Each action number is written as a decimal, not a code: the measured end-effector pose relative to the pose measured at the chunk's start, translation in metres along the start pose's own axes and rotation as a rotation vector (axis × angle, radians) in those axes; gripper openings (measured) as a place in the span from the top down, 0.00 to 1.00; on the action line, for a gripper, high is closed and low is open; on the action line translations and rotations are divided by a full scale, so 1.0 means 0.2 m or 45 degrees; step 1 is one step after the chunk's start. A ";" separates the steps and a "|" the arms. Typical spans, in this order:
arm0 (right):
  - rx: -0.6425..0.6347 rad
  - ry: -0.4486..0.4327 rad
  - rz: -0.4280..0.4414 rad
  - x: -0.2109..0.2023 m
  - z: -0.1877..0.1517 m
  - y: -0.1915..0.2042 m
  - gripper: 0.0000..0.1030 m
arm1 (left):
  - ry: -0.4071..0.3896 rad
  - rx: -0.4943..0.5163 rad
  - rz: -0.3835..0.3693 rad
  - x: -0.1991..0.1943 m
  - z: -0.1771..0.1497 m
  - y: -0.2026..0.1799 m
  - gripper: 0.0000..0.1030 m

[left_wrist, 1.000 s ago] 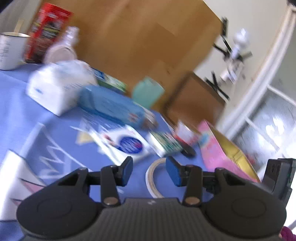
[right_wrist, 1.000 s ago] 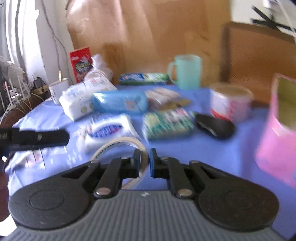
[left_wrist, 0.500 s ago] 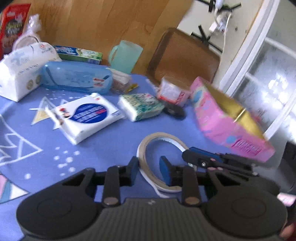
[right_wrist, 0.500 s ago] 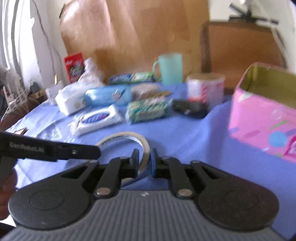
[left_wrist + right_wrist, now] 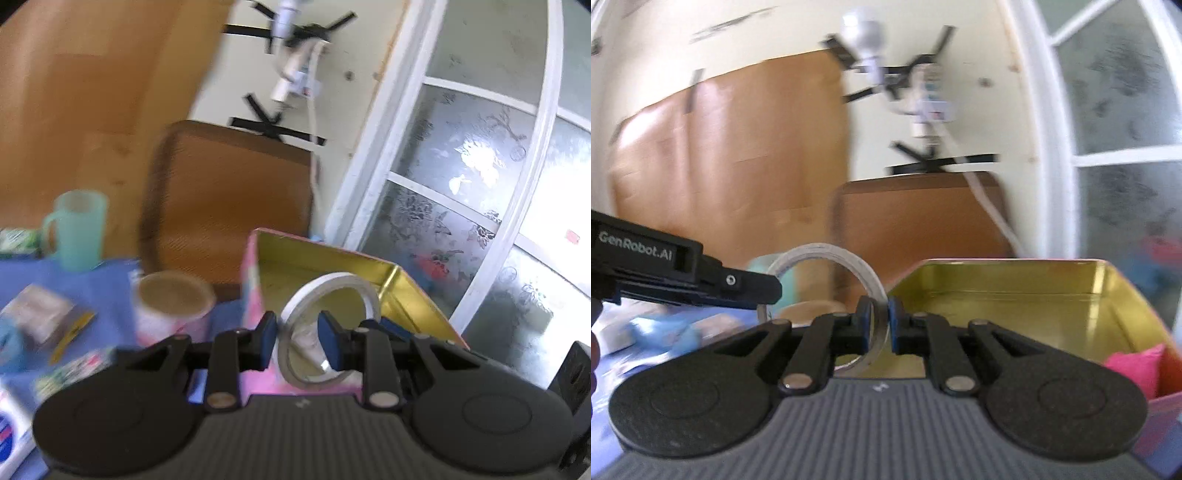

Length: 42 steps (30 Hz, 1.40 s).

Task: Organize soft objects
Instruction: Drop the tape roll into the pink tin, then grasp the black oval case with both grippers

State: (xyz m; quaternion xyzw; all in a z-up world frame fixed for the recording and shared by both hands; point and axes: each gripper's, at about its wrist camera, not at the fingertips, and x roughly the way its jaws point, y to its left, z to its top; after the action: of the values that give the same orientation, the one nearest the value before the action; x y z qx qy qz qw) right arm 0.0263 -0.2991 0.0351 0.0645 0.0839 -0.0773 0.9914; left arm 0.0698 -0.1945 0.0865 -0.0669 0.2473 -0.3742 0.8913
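A white tape ring (image 5: 827, 258) is held upright in the air. My right gripper (image 5: 876, 325) is shut on its band, at the near edge of the open pink box with a gold inside (image 5: 1015, 280). My left gripper (image 5: 297, 341) is open, its fingers either side of the ring's (image 5: 328, 288) left rim; whether they touch it is unclear. The left gripper's finger (image 5: 738, 286) reaches the ring from the left in the right wrist view. A pink soft thing (image 5: 1134, 365) lies in the box.
On the blue cloth (image 5: 107, 280) stand a teal mug (image 5: 75, 229) and a round tub (image 5: 171, 302), with soft packs (image 5: 40, 314) at the left. A brown chair back (image 5: 229, 192) stands behind the table. A white-framed window (image 5: 461, 184) is at the right.
The tape ring has been lifted off the cloth and carried right, up to the pink box. My right gripper has closed on it. Both grippers rose and swung right.
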 end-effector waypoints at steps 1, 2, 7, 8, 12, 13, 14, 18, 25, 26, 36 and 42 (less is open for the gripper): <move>0.017 0.004 -0.033 0.03 0.00 -0.04 0.88 | -0.002 0.021 0.000 0.05 0.01 -0.03 0.75; 0.034 0.012 -0.063 0.06 -0.01 -0.07 0.88 | 0.000 0.040 0.005 0.11 0.02 -0.05 0.75; 0.128 0.085 -0.143 0.18 -0.06 -0.17 0.84 | 0.072 0.033 0.062 0.28 0.00 -0.07 0.70; 0.148 0.087 -0.134 0.18 -0.07 -0.18 0.83 | 0.077 0.018 0.055 0.27 -0.02 -0.05 0.70; 0.149 0.044 -0.095 0.11 -0.08 -0.13 0.73 | 0.020 0.013 0.054 0.10 -0.08 0.04 0.63; 0.153 0.040 -0.069 0.09 -0.08 -0.12 0.73 | 0.005 0.011 0.061 0.04 -0.11 0.07 0.63; 0.156 0.037 -0.041 0.07 -0.08 -0.10 0.73 | -0.004 0.007 0.071 -0.02 -0.13 0.11 0.63; 0.126 0.071 0.121 0.05 -0.08 0.03 0.70 | -0.010 -0.078 0.146 -0.26 -0.29 0.33 0.62; 0.037 0.327 0.469 0.20 -0.13 0.35 0.49 | 0.013 -0.368 0.334 -0.50 -0.46 0.72 0.62; 0.024 0.361 0.487 0.23 -0.14 0.40 0.48 | 0.009 -0.382 0.361 -0.51 -0.46 0.75 0.62; -0.341 0.486 0.286 0.50 -0.17 0.63 0.39 | -0.072 -0.535 0.426 -0.56 -0.51 0.90 0.58; -0.477 0.576 0.245 0.69 -0.17 0.66 0.20 | -0.135 -0.490 0.405 -0.59 -0.52 0.86 0.48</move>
State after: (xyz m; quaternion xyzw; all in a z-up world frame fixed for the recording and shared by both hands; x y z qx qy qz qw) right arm 0.1766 -0.1844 -0.0066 -0.0963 0.3089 0.0500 0.9449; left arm 0.0566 0.0176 -0.0091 -0.2152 0.2744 -0.1712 0.9215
